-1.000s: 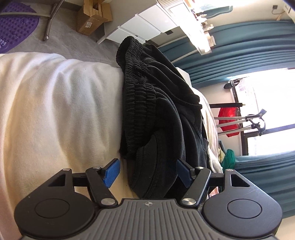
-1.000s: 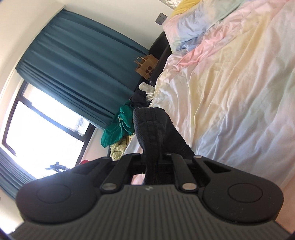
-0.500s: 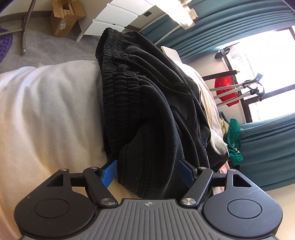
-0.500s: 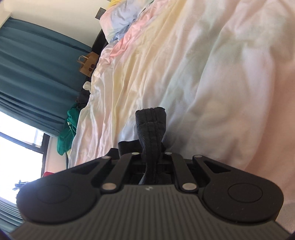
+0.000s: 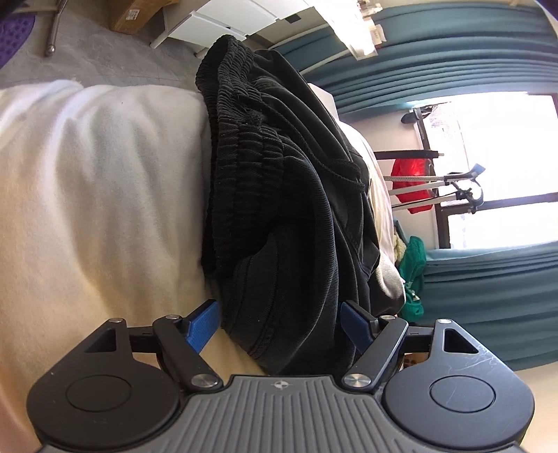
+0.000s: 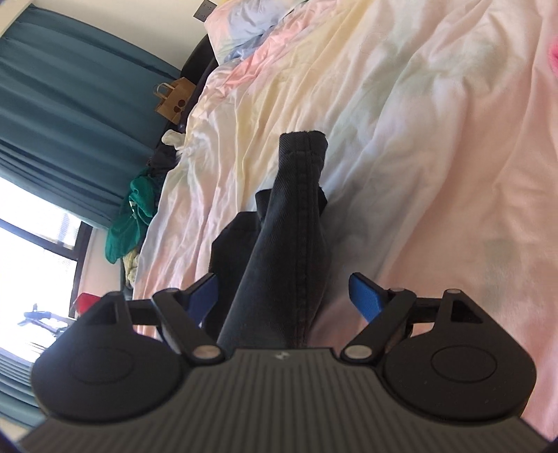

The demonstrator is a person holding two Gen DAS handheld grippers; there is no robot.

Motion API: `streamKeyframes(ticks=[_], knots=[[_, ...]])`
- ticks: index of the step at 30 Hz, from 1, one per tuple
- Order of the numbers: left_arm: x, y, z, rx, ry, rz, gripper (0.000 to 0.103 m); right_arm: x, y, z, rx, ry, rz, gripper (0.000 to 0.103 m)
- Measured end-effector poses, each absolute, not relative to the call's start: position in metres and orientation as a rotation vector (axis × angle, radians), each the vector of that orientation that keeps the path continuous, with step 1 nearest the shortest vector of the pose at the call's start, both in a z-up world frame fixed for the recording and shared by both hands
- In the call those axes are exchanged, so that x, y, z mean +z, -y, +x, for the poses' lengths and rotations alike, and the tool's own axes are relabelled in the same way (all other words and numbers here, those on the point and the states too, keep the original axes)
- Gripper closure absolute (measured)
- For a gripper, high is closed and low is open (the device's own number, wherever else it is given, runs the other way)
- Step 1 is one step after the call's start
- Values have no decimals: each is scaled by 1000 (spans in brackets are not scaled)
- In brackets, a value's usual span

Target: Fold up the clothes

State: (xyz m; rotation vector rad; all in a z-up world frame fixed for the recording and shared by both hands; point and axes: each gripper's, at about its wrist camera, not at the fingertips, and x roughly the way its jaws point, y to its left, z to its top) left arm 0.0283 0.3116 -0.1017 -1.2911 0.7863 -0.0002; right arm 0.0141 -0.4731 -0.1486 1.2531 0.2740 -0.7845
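A pair of black corduroy trousers (image 5: 289, 216) with an elastic waistband lies bunched on the pale bed cover (image 5: 97, 195). My left gripper (image 5: 279, 324) is open, its blue pads on either side of a folded hem of the trousers. In the right wrist view a black trouser leg end (image 6: 296, 216) lies on the pastel bed sheet (image 6: 436, 156) between the open blue pads of my right gripper (image 6: 284, 296). The pads stand apart from the cloth.
Teal curtains (image 5: 488, 41) and a bright window (image 5: 505, 167) stand beyond the bed. A green garment pile (image 6: 134, 216) and a paper bag (image 6: 174, 101) sit by the bed's far side. White drawers (image 5: 244, 17) and a cardboard box stand on the floor.
My right gripper was shut on the trouser leg end and has opened, leaving the cloth lying on the sheet. My left gripper stays open around the hem and has shifted slightly.
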Motion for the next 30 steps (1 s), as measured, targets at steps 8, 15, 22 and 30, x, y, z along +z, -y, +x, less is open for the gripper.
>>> streamKeyframes(ticks=[8,15,22,30], knots=[[-128,-323,20,37,-770,-1473,27,-172,472,22,-701,-441,1325,26],[-144,-328,11,175,-753,-1515,42,-173,470,20,-712,-408,1336,64],[-154,-345,13,230,-703,-1590,50,-175,473,16,-685,-320,1370,91],[-152,-357,36,242,-688,-1518,56,-178,474,17,-693,-325,1398,91]])
